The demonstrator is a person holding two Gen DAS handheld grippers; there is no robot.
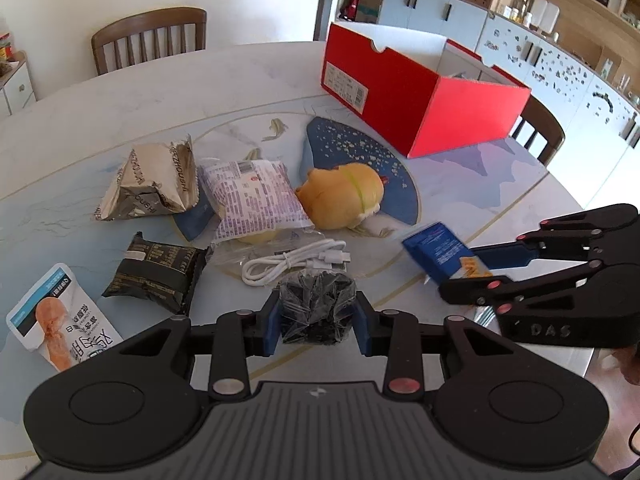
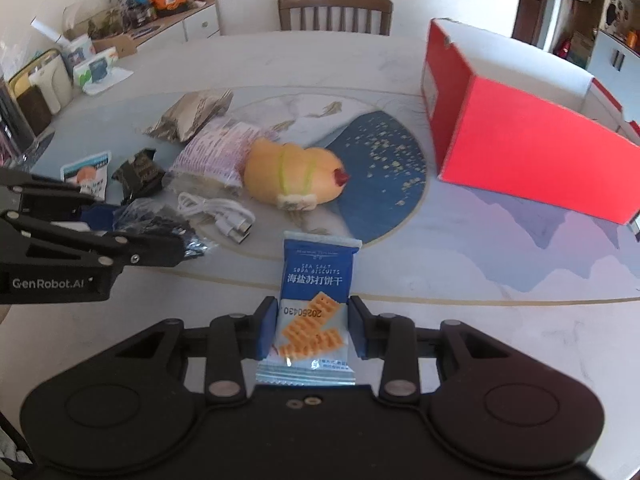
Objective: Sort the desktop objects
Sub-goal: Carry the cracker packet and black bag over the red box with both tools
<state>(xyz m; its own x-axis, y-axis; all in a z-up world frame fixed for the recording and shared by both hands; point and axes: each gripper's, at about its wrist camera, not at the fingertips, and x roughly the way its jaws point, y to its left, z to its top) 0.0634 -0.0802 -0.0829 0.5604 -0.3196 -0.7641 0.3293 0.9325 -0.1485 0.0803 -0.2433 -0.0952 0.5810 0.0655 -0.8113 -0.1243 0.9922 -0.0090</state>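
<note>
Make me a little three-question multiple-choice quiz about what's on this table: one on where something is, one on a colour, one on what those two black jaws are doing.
1. Where does the white cable lie?
A. Inside the box
B. On the table in front of the yellow plush toy
C. On the chair

2. What colour is the outside of the open cardboard box?
A. Red
B. Green
C. Black

3. What is the right gripper doing?
A. Hanging open with nothing in it
B. Closed on the white cable
C. Closed on a blue biscuit packet

Answers:
1 B: the coiled cable rests on the tabletop just in front of the plush toy.
2 A: its side walls are bright red.
3 C: the blue pads press both sides of the packet, while the left gripper clamps a crinkly black bundle.
</note>
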